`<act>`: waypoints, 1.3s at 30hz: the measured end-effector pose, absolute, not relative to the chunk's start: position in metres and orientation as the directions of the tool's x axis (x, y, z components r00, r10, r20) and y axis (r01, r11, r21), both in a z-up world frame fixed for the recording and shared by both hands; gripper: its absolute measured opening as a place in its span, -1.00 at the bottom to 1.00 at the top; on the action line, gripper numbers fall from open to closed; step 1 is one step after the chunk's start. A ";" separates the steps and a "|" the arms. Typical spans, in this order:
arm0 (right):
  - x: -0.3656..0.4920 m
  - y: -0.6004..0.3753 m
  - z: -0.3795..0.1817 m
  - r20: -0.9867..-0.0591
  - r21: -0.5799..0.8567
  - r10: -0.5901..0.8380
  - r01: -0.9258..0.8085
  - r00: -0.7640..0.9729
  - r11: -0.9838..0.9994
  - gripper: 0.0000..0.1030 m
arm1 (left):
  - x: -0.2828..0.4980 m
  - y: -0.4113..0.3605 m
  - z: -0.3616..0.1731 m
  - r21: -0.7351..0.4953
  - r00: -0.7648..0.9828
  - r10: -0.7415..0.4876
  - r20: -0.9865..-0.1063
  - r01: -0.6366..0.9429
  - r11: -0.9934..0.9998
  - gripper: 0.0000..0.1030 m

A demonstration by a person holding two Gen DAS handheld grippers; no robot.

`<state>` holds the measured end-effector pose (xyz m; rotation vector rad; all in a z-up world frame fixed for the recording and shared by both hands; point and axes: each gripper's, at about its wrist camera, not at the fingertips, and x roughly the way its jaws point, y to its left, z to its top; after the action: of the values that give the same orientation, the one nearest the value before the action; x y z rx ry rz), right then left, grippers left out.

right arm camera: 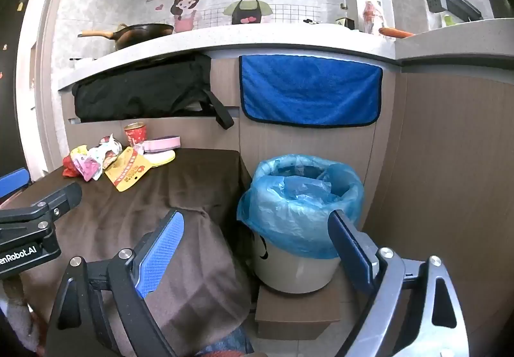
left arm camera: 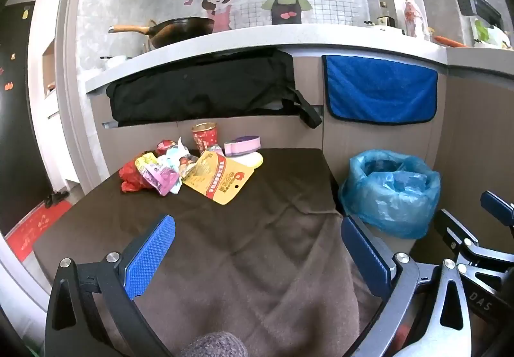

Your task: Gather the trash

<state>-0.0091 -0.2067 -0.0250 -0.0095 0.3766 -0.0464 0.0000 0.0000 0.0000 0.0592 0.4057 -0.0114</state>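
Over on the far left of the surface (left arm camera: pixel 225 244), draped in brown cloth, we've got the trash pile (left arm camera: pixel 180 169): a red crumpled bag, small snack wrappers, the big yellow packet (left arm camera: pixel 221 178), with a red paper cup (left arm camera: pixel 204 134) and a pink sponge (left arm camera: pixel 242 145) just behind. Nothing collected yet, we'd say.

Moving in, our left tongs (left arm camera: pixel 257 257) sit released, blue pads spread wide, nothing between them, only bare cloth. The pile lies ahead and a touch left of them, well apart. The yellow packet is the nearest piece, and its long axis runs diagonally, from far left to near right, so we reckon a slight wrist turn would help close across its narrow side.

Further right, our right tongs (right arm camera: pixel 257 247) are released too and empty, and they face the white bin (right arm camera: pixel 298 267) with its blue liner (right arm camera: pixel 302 196), which stands off the right edge of the surface on a low box. From there the pile lies far off to the left.

So the left hand looks nearer the trash, the right nearer the bin
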 end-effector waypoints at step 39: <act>-0.017 -0.210 -0.022 -0.347 -0.008 -0.055 0.055 0.936 0.998 0.73 | -0.004 -0.013 0.003 0.055 0.919 -0.010 -0.393 0.035 0.998 0.98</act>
<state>-0.0172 -0.2105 -0.0215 0.0016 0.3545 -0.0562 -0.0039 -0.0126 0.0030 0.0615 0.4036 -0.0233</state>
